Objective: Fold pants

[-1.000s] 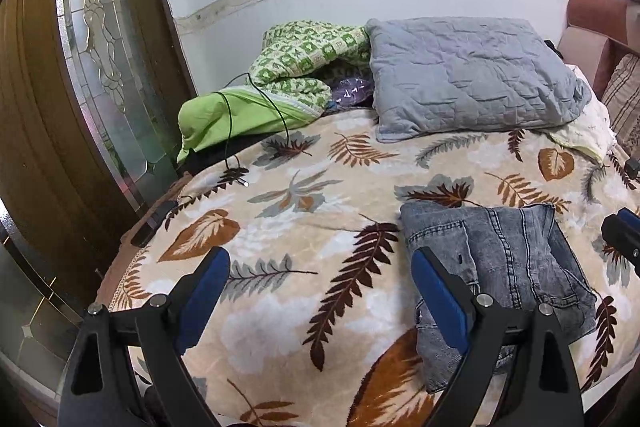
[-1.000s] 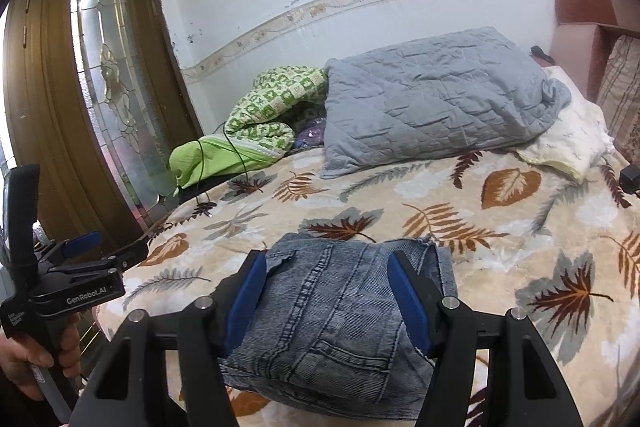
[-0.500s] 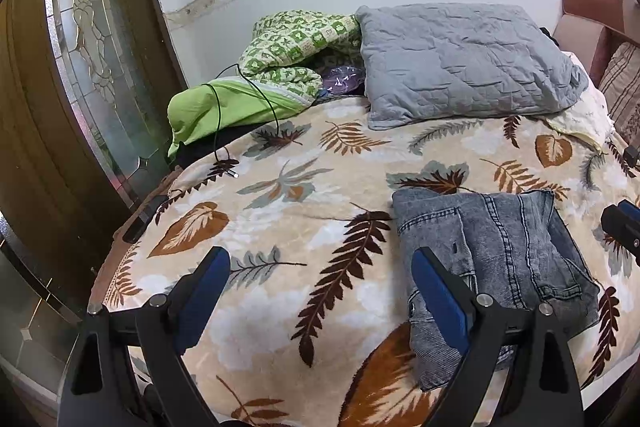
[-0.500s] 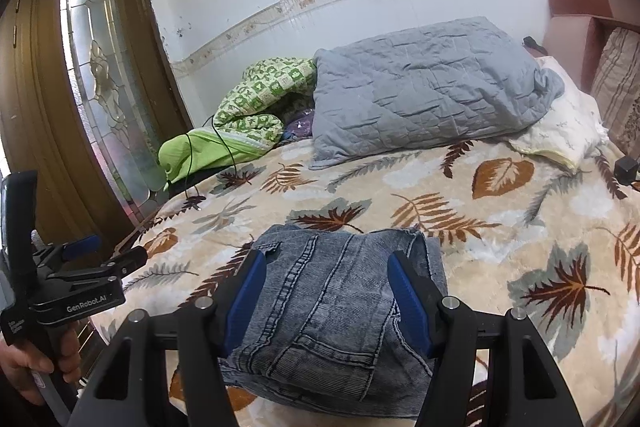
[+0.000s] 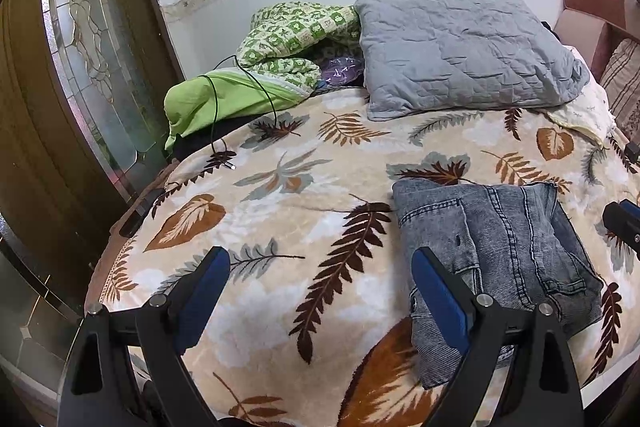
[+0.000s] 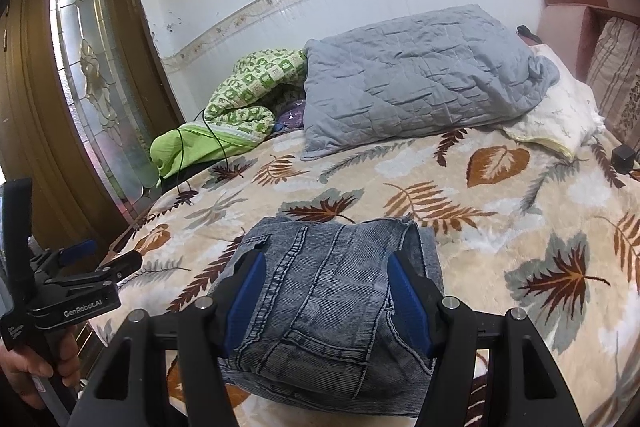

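**Folded jeans lie on the leafy bed**

Left wrist view: the left gripper (image 5: 320,291) is wide open and holds nothing. It hangs over the leaf blanket (image 5: 280,219). The folded jeans (image 5: 500,251) lie on the blanket, near the bed's front edge, just past the right-side finger. A gray pillow (image 5: 464,55) sits far back by the wall.

Right wrist view: the right gripper (image 6: 324,295) is open too, with nothing in it. Its blue pads (image 6: 245,297) stand over the jeans (image 6: 320,291), one above each side. I cannot tell if they touch. The left gripper (image 6: 76,287) is off to the side.
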